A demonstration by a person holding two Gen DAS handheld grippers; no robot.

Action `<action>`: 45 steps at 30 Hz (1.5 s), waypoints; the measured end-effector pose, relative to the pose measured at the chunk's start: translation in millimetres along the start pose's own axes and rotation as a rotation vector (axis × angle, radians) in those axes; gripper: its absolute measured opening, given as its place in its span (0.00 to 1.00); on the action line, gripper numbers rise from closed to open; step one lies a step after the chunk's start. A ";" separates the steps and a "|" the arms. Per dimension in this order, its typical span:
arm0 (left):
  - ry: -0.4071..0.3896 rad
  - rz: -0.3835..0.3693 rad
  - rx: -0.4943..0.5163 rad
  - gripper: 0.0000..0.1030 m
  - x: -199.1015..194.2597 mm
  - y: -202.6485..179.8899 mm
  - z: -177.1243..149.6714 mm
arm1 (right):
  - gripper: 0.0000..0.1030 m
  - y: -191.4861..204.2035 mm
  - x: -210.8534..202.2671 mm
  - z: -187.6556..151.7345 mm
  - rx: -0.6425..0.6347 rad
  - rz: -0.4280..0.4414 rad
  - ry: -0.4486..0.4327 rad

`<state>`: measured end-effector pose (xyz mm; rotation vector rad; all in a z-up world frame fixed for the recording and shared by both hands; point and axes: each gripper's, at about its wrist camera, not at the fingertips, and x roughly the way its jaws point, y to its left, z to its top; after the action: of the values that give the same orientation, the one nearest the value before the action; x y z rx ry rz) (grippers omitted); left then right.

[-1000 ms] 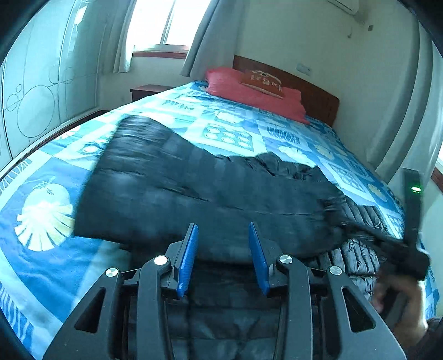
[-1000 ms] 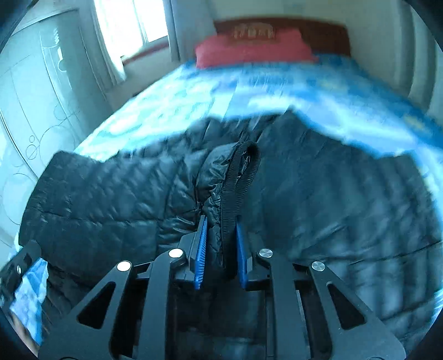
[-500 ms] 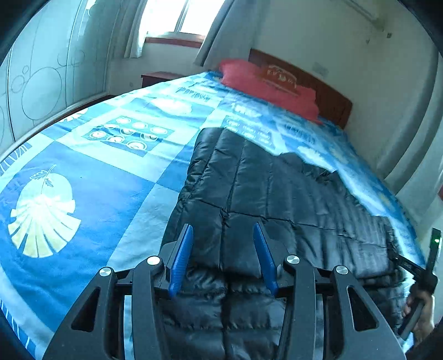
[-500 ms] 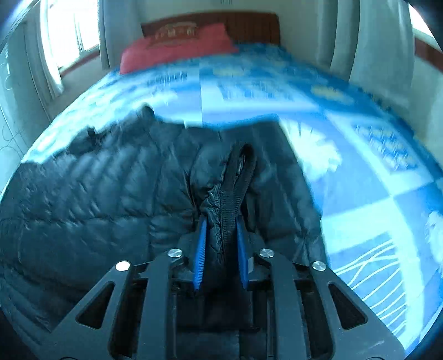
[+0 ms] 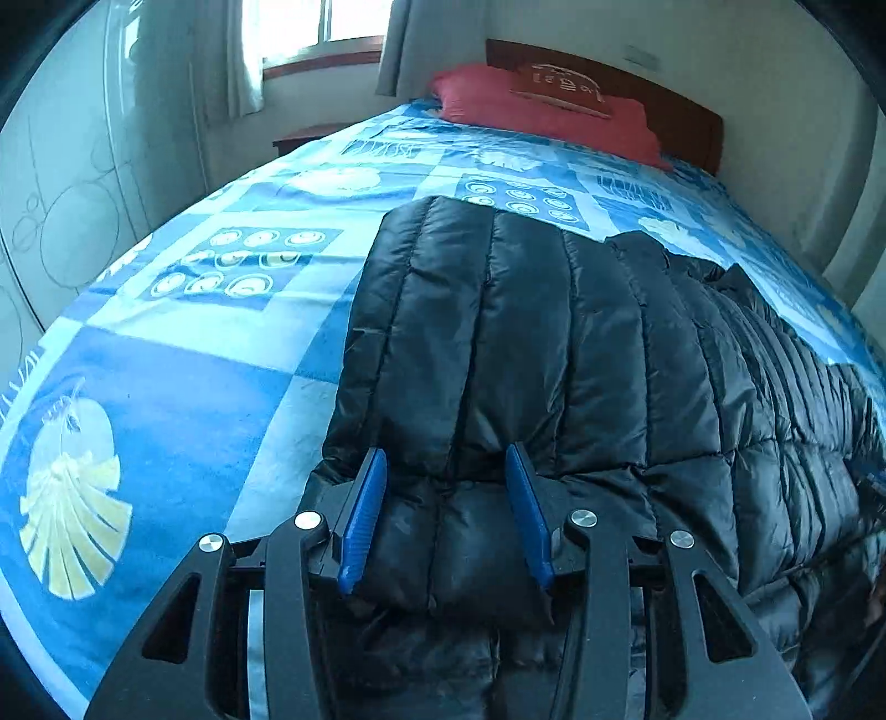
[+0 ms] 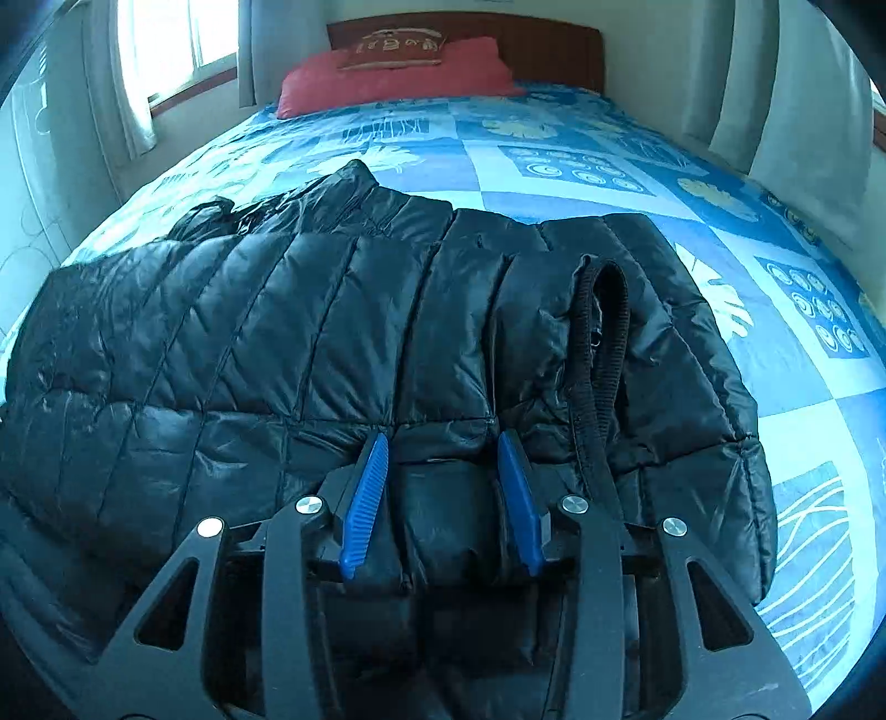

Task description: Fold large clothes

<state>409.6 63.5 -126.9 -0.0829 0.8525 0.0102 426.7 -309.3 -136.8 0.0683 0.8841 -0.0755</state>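
A black quilted puffer jacket [image 5: 554, 354] lies folded on the blue patterned bed. It also shows in the right wrist view [image 6: 310, 332], with its ribbed black cuff [image 6: 603, 332] lying on top at the right. My left gripper [image 5: 446, 471] is open, its blue pads over the jacket's near edge, which bulges up between them. My right gripper [image 6: 443, 448] is open over the near edge too, just left of the cuff.
The bed cover [image 5: 183, 354] is blue with white leaf and shell prints. A red pillow [image 5: 531, 111] and a wooden headboard [image 6: 554, 44] are at the far end. A window [image 5: 343, 22] and curtains stand at the left, and a wardrobe door [image 5: 61, 183] beside the bed.
My right gripper has opened and let go of the ribbed cuff, which now lies on the jacket. The jacket has settled flat on the bed. My left gripper stays open.
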 end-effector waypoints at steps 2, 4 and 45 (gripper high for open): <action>0.004 -0.002 0.012 0.43 -8.6 0.3 3.2 | 0.39 -2.3 -7.9 7.1 0.014 0.013 -0.016; -0.029 -0.025 -0.005 0.43 -25.9 3.6 10.1 | 0.40 -2.6 -18.0 17.5 0.023 0.035 -0.054; 0.114 -0.162 -0.124 0.52 -132.7 66.8 -126.6 | 0.62 -57.0 -163.5 -149.5 0.064 -0.012 0.049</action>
<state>224.3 123.5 -114.6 -0.2710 0.9566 -0.0944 203.1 -346.3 -106.3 0.1247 0.9312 -0.1134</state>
